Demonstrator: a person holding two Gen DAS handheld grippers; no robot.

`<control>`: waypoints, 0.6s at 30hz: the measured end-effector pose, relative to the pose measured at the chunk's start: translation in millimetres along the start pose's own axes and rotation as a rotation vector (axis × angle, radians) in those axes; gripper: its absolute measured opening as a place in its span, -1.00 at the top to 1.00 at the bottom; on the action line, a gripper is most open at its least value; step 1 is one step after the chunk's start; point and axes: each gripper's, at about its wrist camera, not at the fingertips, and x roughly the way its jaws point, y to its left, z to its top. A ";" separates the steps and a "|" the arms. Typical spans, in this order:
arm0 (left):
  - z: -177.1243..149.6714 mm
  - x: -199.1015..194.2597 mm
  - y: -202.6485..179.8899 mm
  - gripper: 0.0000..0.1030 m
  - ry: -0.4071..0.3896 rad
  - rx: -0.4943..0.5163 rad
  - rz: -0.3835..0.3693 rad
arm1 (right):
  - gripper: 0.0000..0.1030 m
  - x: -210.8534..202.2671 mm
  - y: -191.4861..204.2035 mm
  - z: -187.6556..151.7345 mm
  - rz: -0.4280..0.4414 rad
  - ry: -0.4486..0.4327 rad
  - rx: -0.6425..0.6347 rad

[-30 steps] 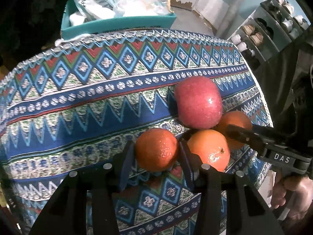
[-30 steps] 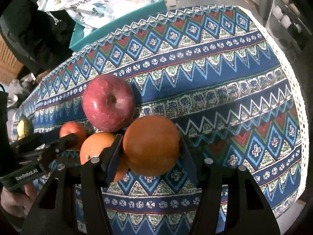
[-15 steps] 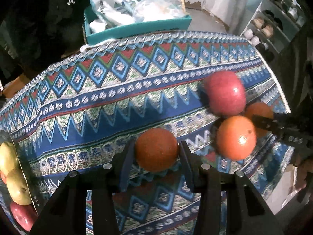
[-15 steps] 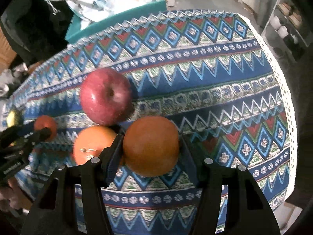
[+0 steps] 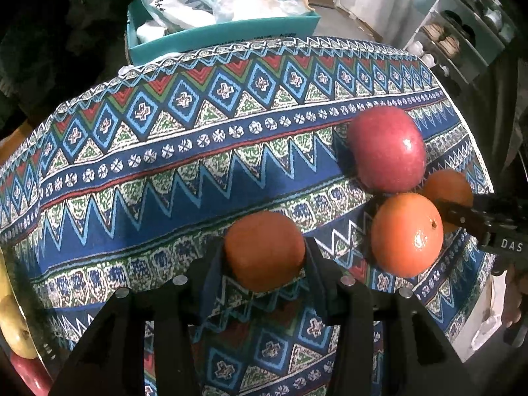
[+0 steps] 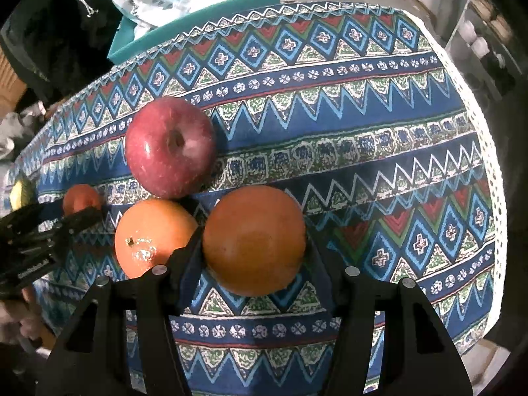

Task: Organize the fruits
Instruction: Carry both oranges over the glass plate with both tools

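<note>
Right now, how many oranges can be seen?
3. One orange sits in the left gripper, one in the right gripper, and one lies on the tablecloth below the apple.

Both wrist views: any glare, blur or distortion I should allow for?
Left wrist: sharp, white glare spots on the red apple and loose orange, fisheye bows the tablecloth. Right wrist: sharp too, dark corners, soft sheen on the apple.

Tablecloth (image 5: 184, 151): woven cloth, matt, printed pattern, lacy trim at table edge. Apple (image 5: 386, 148): smooth, glossy skin w/ highlight. Loose orange (image 5: 407, 239): shiny, finely pitted peel. Gripper fingers (image 5: 214, 274): matt black plastic w/ metal pins.
</note>
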 end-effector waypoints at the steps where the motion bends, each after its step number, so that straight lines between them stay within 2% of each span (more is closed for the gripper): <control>1: 0.2 -0.4 -0.4 0.08 -0.001 -0.001 -0.001 | -0.13 -0.4 -1.7 -0.1 0.006 -0.001 0.003; 9: 2.4 -4.9 -2.5 0.09 -0.017 -0.007 0.004 | -0.12 -15.5 0.1 -0.1 -0.022 -0.061 -0.048; 18: 1.2 -34.8 -3.8 0.09 -0.062 -0.018 -0.017 | -0.12 -45.4 15.4 4.0 -0.057 -0.140 -0.104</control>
